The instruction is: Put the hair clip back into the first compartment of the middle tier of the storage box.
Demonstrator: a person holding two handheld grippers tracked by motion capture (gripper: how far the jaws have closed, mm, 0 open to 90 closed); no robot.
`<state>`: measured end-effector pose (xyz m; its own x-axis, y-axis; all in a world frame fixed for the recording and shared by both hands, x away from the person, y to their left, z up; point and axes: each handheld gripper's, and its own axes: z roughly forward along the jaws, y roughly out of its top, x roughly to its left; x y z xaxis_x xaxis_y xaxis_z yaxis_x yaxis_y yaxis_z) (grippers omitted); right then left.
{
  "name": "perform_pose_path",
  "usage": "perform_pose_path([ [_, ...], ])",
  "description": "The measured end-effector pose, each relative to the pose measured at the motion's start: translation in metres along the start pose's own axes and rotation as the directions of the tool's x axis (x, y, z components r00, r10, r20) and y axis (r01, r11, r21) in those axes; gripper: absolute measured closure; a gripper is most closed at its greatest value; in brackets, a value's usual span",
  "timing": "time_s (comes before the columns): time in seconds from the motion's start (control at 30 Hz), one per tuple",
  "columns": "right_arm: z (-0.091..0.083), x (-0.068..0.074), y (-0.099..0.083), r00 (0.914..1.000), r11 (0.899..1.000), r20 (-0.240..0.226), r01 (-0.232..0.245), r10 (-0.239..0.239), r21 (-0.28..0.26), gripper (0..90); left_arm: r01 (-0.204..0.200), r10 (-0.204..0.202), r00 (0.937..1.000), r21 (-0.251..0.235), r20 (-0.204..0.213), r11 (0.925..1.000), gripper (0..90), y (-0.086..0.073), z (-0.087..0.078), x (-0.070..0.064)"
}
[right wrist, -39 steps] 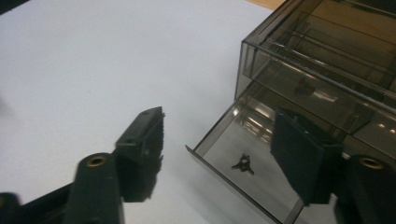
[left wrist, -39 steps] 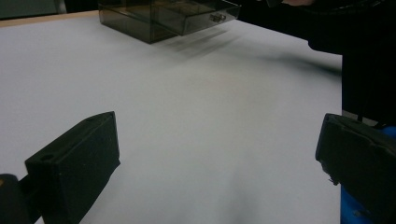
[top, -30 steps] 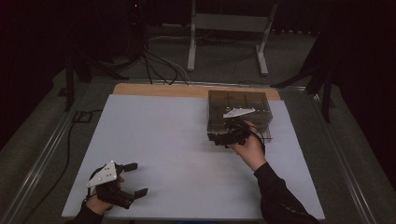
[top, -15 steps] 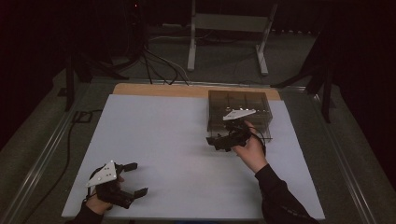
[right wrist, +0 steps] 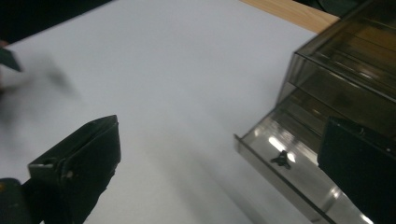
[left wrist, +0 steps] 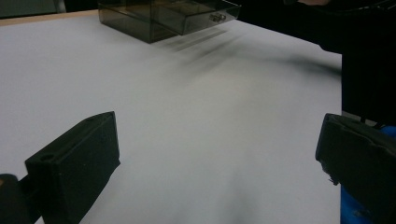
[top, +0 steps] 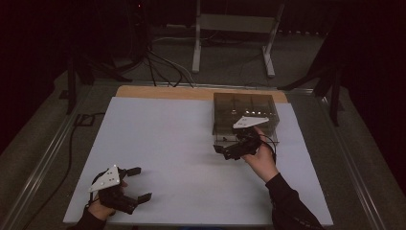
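A smoky see-through drawer box (top: 244, 112) stands at the back right of the white table top (top: 167, 143). In the right gripper view its lowest drawer (right wrist: 299, 172) sticks out partway, a small dark knob (right wrist: 281, 157) on its front. My right gripper (top: 224, 152) hovers just in front of the box, open (right wrist: 223, 140), with nothing between its jaws; the knob lies ahead and to the right of the gap. My left gripper (top: 141, 183) rests near the front left corner, open (left wrist: 219, 135) and empty. From there the box (left wrist: 163, 18) shows far off.
A wooden strip (top: 163, 92) runs along the table's far edge. Metal rails (top: 43, 158) border the table's left side. Cables (top: 158, 67) and a stand's legs (top: 196, 52) lie on the floor behind. The person's dark sleeve (top: 292, 206) reaches in at the lower right.
My right gripper has drawn back from the box front, toward the person and slightly left. The left gripper has stayed put.
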<state>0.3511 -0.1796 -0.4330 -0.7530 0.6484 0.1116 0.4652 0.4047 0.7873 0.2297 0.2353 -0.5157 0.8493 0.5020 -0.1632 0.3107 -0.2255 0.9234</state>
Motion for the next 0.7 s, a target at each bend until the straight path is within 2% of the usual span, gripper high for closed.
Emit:
perform_pose_path([
  [0.27,-0.011,0.0,-0.012,0.9998,0.999,-0.012,0.013,-0.013,-0.034,0.0,0.001,-0.001,1.0,0.003,-0.01,1.0,0.7,-0.002,-0.003,-0.002],
  [0.3,-0.012,-0.001,-0.014,0.9999,0.999,-0.009,0.012,-0.013,-0.037,0.0,0.009,-0.009,0.9999,-0.01,-0.012,0.9999,0.7,-0.001,-0.004,-0.002],
  [0.33,-0.015,-0.001,-0.02,0.9998,0.999,-0.02,0.008,-0.009,-0.047,0.0,0.015,-0.015,0.9998,-0.015,-0.011,0.9998,0.7,-0.002,-0.005,-0.003],
  [0.43,-0.017,-0.001,-0.029,0.9996,0.999,-0.028,0.003,-0.005,-0.053,0.0,0.002,-0.001,0.9998,0.003,-0.018,1.0,0.7,-0.003,-0.006,-0.004],
  [0.5,-0.018,-0.002,-0.036,0.9995,0.999,-0.03,0.005,-0.006,-0.051,0.0,0.012,-0.012,0.9998,-0.01,-0.017,0.9999,0.7,-0.003,-0.006,-0.003],
  [0.7,-0.023,-0.004,-0.054,0.9987,0.998,-0.049,-0.015,0.012,-0.061,0.0,0.008,-0.008,0.9998,-0.004,-0.017,1.0,0.7,-0.003,-0.006,-0.003],
])
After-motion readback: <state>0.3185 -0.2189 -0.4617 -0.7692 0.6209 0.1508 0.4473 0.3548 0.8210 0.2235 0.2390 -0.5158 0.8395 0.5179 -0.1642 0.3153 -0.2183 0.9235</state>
